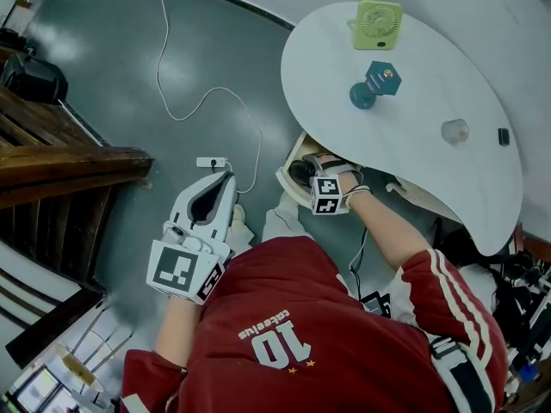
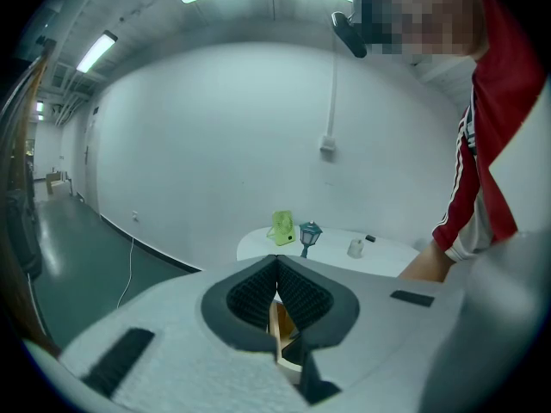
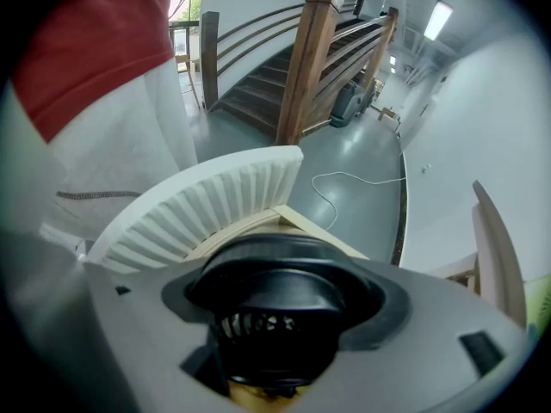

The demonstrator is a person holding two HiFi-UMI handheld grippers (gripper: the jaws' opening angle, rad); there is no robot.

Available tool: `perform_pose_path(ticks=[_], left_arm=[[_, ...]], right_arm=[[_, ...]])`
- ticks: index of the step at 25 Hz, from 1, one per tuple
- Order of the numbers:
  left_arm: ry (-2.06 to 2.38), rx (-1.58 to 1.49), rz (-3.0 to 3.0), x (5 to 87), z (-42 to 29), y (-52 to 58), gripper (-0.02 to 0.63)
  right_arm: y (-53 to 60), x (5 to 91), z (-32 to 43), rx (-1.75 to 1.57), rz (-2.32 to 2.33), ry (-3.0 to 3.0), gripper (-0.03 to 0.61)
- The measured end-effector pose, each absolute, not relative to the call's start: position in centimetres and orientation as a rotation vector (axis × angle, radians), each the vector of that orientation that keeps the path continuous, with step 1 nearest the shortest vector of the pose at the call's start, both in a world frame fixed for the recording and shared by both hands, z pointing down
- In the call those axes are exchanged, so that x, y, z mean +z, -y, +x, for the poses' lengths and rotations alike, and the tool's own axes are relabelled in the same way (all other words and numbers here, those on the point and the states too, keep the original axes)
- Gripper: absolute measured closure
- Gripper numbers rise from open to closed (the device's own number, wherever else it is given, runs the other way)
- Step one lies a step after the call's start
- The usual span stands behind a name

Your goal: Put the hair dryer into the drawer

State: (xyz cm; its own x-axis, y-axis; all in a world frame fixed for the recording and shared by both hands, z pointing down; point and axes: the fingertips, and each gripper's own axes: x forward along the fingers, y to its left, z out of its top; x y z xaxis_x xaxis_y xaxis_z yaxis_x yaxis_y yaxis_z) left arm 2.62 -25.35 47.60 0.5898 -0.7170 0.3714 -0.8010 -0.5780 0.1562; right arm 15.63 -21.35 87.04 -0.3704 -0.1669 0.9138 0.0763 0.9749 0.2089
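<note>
The black hair dryer (image 1: pixel 302 172) is down in the open drawer (image 1: pixel 287 184) under the white round table (image 1: pixel 430 170). My right gripper (image 1: pixel 308 171) is shut on it. In the right gripper view the hair dryer's (image 3: pixel 267 295) round grilled end fills the space between the jaws of the right gripper (image 3: pixel 274 317), above the drawer's white ribbed front (image 3: pixel 198 205). My left gripper (image 1: pixel 213 198) hangs over the floor left of the drawer, shut and holding nothing. In its own view, the pads of the left gripper (image 2: pixel 277 269) meet, and the drawer's wood (image 2: pixel 282 327) shows below them.
On the table stand a green fan (image 1: pixel 377 24), a teal lantern (image 1: pixel 376 83), a small cup (image 1: pixel 455 131) and a small black item (image 1: pixel 504 136). A power strip (image 1: pixel 211 162) with a white cable lies on the floor. A wooden staircase (image 1: pixel 52 149) is at the left.
</note>
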Motion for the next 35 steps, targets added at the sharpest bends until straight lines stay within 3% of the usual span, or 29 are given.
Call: perform_pose_path(ticks=[14,35], left_arm=[[1.287,0.412,2.477,48.0,1.1,24.9,0.614],[1.322,0.354,2.448,48.1,-0.7,23.7,0.614]], right_arm=[[20.8,91.3,14.2,-0.295,-0.018,1.856,0.213],[21.3,89.9,13.8,-0.225,0.002,1.847,0.229]])
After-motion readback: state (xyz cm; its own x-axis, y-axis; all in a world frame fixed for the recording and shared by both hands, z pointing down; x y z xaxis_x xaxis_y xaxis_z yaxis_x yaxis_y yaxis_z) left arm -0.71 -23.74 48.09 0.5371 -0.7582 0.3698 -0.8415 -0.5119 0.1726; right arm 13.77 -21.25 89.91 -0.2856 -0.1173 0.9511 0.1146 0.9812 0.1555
